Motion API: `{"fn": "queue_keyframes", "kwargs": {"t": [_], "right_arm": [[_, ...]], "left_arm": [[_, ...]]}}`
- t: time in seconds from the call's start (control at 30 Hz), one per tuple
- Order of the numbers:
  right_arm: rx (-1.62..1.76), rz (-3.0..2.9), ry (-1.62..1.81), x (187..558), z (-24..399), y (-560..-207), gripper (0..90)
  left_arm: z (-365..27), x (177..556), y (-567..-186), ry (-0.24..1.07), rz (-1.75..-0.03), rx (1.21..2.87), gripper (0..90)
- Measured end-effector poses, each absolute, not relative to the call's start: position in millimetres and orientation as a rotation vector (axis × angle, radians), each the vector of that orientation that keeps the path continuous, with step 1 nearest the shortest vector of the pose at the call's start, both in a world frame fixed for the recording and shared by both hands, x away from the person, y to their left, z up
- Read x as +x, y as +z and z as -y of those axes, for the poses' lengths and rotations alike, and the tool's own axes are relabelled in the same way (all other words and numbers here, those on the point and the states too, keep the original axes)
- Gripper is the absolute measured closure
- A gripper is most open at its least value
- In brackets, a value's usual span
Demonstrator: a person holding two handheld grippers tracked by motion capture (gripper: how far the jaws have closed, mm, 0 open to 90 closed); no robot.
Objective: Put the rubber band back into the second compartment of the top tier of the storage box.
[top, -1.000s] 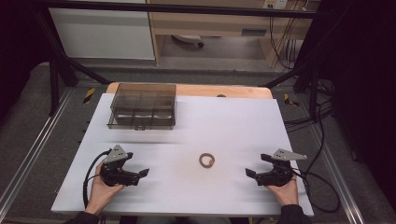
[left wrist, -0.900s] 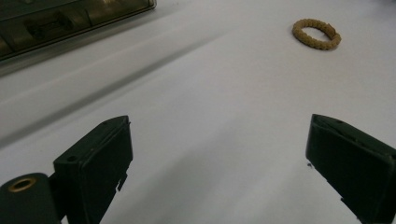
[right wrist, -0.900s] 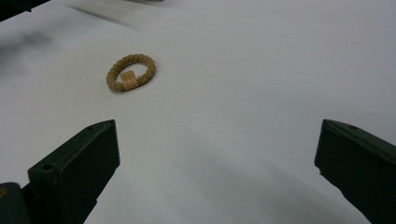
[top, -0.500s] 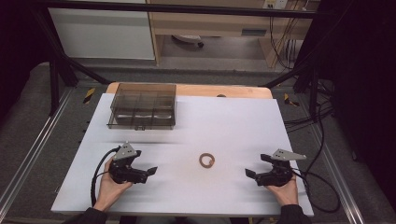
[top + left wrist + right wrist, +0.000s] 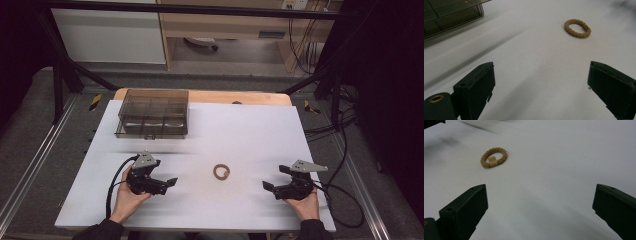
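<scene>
Two grippers flank the braided ring [image 5: 221, 172] on the table [image 5: 240, 130].
Left gripper [image 5: 169, 183] and right gripper [image 5: 270, 186] fingers released; right gripper view reveals the ring's tag.

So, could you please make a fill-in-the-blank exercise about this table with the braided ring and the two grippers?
1. The tan braided rope ring lies flat on the ______ table.
2. The left gripper and the right gripper both have their jaws ______.
3. The ring lies ______ the two grippers, touching neither.
4. The smoky transparent plastic compartment box stands at the far ______ of the table.

Missing words: white; open; between; left
</scene>
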State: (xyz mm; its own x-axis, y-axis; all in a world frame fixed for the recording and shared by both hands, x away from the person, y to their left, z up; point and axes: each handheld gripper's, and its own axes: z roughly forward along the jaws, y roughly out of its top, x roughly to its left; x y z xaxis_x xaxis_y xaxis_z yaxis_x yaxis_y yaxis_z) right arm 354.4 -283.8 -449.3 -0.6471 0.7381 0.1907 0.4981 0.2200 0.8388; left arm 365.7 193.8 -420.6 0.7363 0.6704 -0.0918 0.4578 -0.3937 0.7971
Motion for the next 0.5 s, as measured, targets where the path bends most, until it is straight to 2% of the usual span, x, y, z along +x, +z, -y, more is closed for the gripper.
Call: {"fn": "queue_keyframes", "kwargs": {"t": [0.5], "right_arm": [[1.167,-2.251,1.39,355,284,-450,0.7]], "left_arm": [[-162,373,-421,0.28,-0.824,2.086,7.1]]}}
